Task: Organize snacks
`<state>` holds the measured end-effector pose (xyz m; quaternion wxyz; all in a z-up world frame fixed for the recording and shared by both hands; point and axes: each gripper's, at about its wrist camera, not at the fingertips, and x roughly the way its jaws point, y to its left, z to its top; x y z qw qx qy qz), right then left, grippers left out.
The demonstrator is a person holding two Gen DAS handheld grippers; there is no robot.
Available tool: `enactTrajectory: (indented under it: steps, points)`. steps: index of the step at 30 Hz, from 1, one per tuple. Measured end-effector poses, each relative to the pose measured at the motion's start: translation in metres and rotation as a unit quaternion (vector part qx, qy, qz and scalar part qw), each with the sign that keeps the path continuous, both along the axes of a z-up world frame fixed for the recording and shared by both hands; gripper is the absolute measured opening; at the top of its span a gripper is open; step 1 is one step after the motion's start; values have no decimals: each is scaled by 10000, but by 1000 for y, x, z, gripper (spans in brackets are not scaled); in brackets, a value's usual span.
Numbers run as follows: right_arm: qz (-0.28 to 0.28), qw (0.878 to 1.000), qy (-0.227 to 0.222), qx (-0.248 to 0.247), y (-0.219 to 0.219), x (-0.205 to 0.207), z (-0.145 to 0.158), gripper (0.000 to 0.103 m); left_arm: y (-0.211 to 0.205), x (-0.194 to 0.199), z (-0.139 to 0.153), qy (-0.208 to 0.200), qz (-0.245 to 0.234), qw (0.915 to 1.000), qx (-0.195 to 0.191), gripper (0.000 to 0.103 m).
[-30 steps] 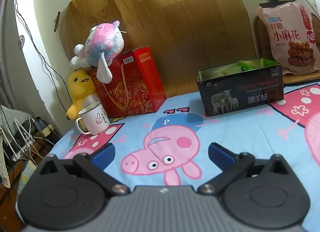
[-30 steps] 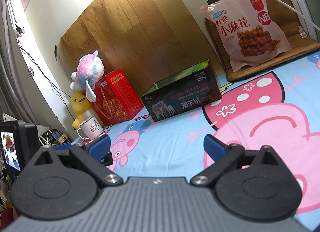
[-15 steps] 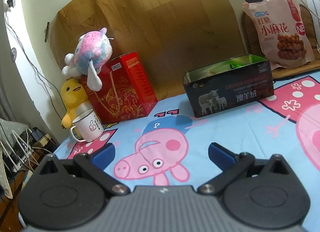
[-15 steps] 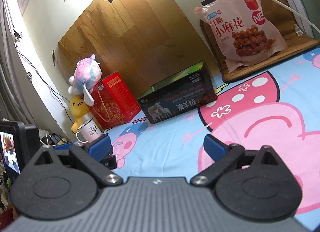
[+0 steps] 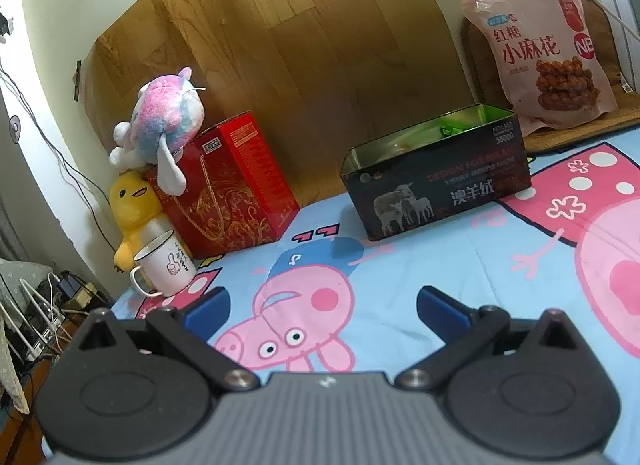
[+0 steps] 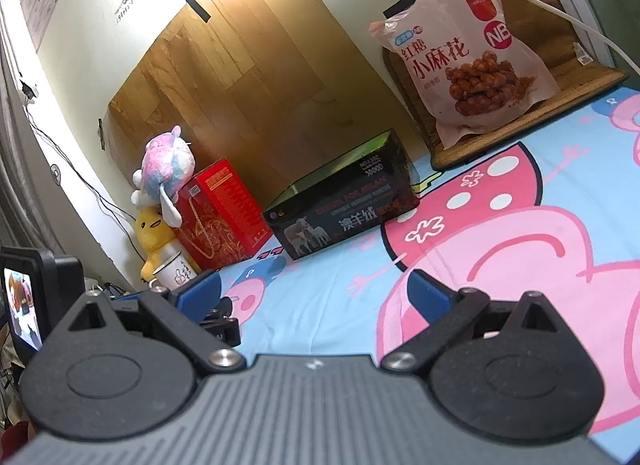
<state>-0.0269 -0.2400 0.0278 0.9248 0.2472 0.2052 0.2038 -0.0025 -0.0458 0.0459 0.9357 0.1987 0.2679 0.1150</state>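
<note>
Cartoon-print sheet (image 5: 440,265) across lower frame, wood panel behind. Open dark tin (image 5: 436,181) at centre right, something green just visible inside. Snack bag (image 5: 540,57) propped upright at upper right, apart from tin. Left gripper (image 5: 322,307) and right gripper (image 6: 312,291): jaws spread wide, holding nothing. Fits bag awaiting boxing, or sorting finished.
</note>
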Motion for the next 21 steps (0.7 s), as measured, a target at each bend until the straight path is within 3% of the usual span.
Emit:
enactTrajectory:
  steps: [12, 21]
  points:
    - [-41, 10000, 25, 44, -3, 2, -1, 101, -5, 6, -1, 103, -52, 9999, -21, 103]
    - [-59, 10000, 36, 3, -4, 5, -1, 101, -4, 13, -4, 375, -301, 9983, -324, 103]
